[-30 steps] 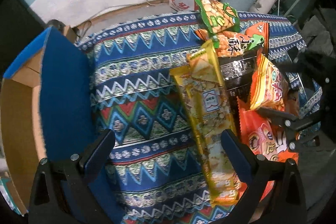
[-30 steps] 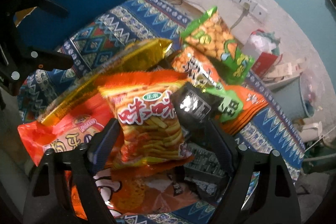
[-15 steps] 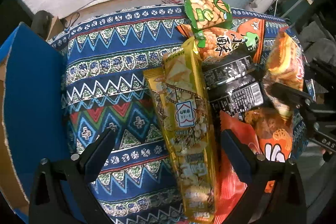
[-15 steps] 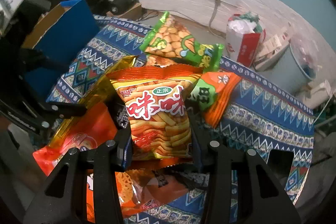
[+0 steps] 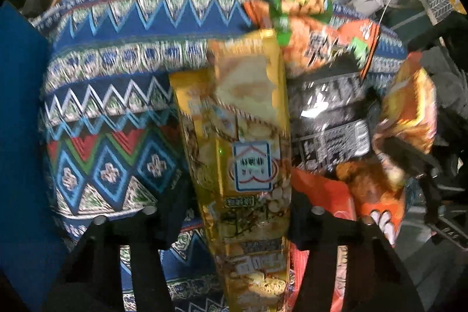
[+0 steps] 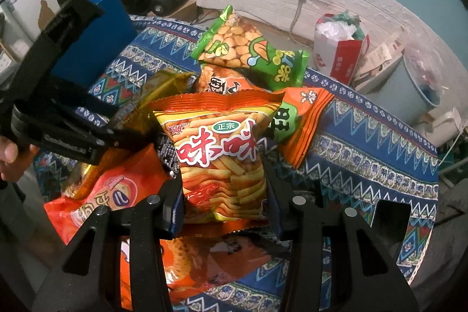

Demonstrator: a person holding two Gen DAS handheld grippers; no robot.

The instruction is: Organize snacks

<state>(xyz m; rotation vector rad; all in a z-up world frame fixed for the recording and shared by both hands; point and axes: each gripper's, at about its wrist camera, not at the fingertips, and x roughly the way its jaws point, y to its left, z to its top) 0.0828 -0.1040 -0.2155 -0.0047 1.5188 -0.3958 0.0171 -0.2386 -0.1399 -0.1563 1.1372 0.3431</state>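
The right gripper is pinching the orange chip bag by its lower part, with the bag standing upright between the fingers. Half a second ago the jaws were only narrowing around it; a second ago they stood wide, so the grip is new and the bag looks ready to lift off the pile. The left gripper has also narrowed, from spread wide to flanking the long yellow pack; its fingers sit at both sides of the pack, but motion blur hides whether they press it. In the right view the left tool reaches in from the left onto that yellow pack. Beyond lie the green peanut bag at the far end, an orange pouch to the right, and a red-orange bag at near left, all on the patterned cloth. The blue box stands at far left, likely the destination.
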